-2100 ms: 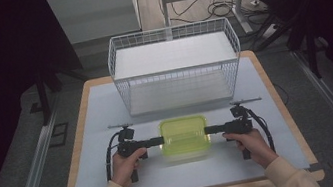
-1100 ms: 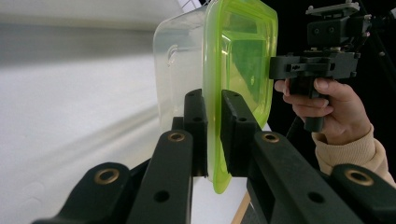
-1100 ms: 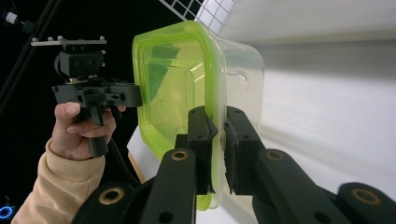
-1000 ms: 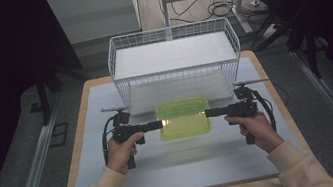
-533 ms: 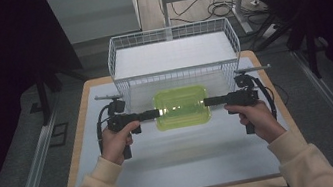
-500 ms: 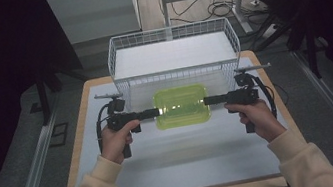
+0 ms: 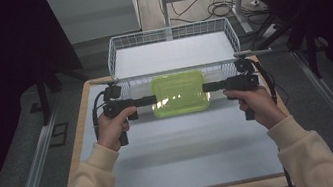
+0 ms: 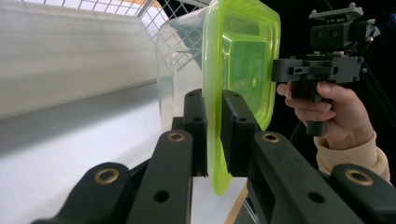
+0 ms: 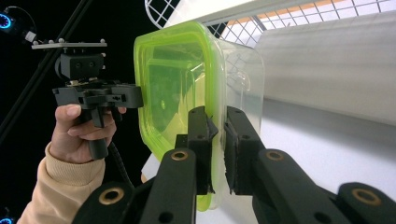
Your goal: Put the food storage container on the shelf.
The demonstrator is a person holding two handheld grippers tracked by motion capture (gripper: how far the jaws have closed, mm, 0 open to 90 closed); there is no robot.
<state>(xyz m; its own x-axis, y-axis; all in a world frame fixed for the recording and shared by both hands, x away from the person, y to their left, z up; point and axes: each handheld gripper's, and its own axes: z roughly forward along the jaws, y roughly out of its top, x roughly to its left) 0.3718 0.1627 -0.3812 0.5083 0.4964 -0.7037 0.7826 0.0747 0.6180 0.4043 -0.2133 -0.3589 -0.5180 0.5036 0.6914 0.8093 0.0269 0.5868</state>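
Since the earlier frames the container (image 7: 179, 93) has been carried away from the near part of the counter (image 7: 178, 147) toward the wire basket (image 7: 172, 47), and it is now held level just in front of the basket's near wall, seemingly raised off the counter. It is a clear plastic box closed by a yellow-green lid, and nothing can be seen inside it. The left gripper (image 7: 148, 100) is clamped on the lid rim at the side of the box left of the basket's middle, and the right gripper (image 7: 210, 86) is clamped on the opposite rim. In the left gripper view the fingers (image 8: 236, 133) are shut on the lid edge with the lid between them; the right gripper view shows its fingers (image 9: 201, 140) closed the same way on the rim. The box is judged to be light and fairly stiff, but the smooth plastic is likely slippery and the thin rim may flex, so an even pinch on both opposite edges is wanted. If one side slackens, the box would probably tip. The basket's near wall has yet to be cleared.
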